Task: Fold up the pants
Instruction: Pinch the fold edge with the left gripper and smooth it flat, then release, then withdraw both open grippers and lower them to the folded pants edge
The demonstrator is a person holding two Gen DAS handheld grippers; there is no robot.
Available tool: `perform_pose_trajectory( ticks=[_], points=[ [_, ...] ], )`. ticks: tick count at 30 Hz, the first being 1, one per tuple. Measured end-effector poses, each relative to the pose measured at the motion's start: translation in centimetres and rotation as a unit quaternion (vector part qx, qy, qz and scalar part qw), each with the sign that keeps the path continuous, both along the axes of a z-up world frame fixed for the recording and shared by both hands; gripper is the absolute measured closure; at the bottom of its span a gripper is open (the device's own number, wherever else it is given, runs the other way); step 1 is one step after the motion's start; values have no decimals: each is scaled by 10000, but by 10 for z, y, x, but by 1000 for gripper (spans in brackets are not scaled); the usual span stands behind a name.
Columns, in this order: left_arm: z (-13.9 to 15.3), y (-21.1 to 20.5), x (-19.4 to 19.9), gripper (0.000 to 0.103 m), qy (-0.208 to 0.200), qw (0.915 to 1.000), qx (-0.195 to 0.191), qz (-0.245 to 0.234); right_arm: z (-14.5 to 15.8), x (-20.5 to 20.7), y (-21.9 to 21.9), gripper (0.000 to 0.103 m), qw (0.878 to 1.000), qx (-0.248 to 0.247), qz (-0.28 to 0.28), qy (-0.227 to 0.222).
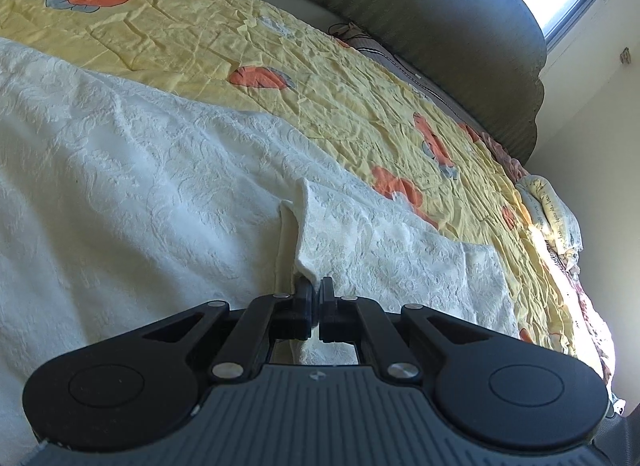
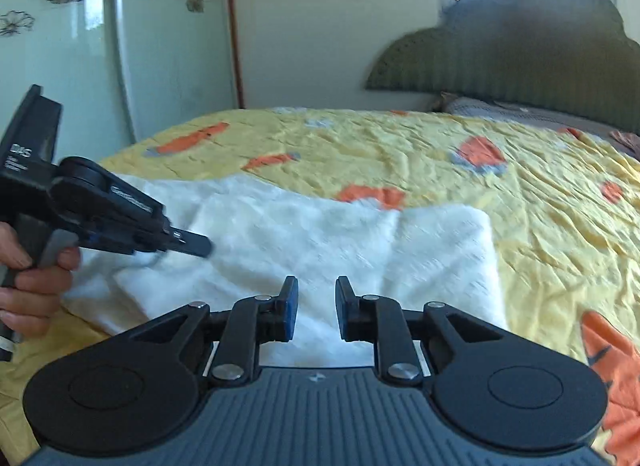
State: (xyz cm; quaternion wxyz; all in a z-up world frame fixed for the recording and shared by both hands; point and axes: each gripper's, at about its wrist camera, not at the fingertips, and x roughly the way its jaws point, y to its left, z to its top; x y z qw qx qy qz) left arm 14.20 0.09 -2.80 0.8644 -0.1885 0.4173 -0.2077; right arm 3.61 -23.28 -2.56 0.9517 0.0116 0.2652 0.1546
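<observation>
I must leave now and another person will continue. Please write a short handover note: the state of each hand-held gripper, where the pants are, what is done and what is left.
Left hand-held gripper: shut on a fold of the pants, pinching the white cloth near its edge.
Right hand-held gripper: open, nothing between the pads, just above the pants.
Pants: white, lying on the yellow quilt, partly doubled over, with layers visible at the near left corner.
Done: at least one fold seems made; the right side looks released.
Left: probably let go with the left, then fold again and flatten. How many folds remain, I cannot tell.
</observation>
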Motion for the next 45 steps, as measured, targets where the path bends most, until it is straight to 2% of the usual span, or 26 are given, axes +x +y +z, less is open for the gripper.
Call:
perform_pose_trajectory(
  ticks=[3,6,9,10,11,12,13,15,17,18,20,23,27,32,45],
  points=[
    [3,2,-1,91,-13,10000,87,-18,-14,19,31,83,9968,-391,499,481],
    [9,11,-3,81,0,9999,117,22,-6,24,39,82,9970,-429,539,353],
    [22,23,-7,78,-197,9985,315,395,3,32,47,82,9964,-445,673,249],
    [28,28,-9,75,-338,9972,428,517,2,37,50,82,9961,-458,702,271],
    [33,32,-10,64,-443,9956,549,613,-1,42,53,82,9956,-449,760,329],
    [36,36,-11,58,-509,9939,682,705,-10,51,58,83,9942,-449,834,511],
    [39,40,-12,52,-557,9921,811,780,-13,54,60,83,9950,-418,776,463],
    [43,46,-15,52,-681,9864,1192,904,-6,50,61,82,9964,-285,708,371],
    [44,50,-18,50,-783,9765,1703,1066,-2,45,62,82,9973,-99,700,197],
    [43,53,-19,50,-825,9731,1833,1127,-2,45,63,82,9974,-80,690,205],
    [39,59,-20,45,-800,9697,1983,1182,-11,52,69,82,9960,-178,747,446],
    [30,64,-22,45,-697,9681,2097,1185,-15,52,68,82,9969,-75,700,361],
    [26,60,-28,43,-884,9599,2386,1178,-10,49,67,81,9979,63,556,315],
    [23,59,-30,41,-915,9587,2418,1183,-13,50,72,82,9979,-39,564,325],
    [19,53,-30,35,-987,9535,2587,1190,-18,51,72,80,9983,64,535,228]
  ],
)
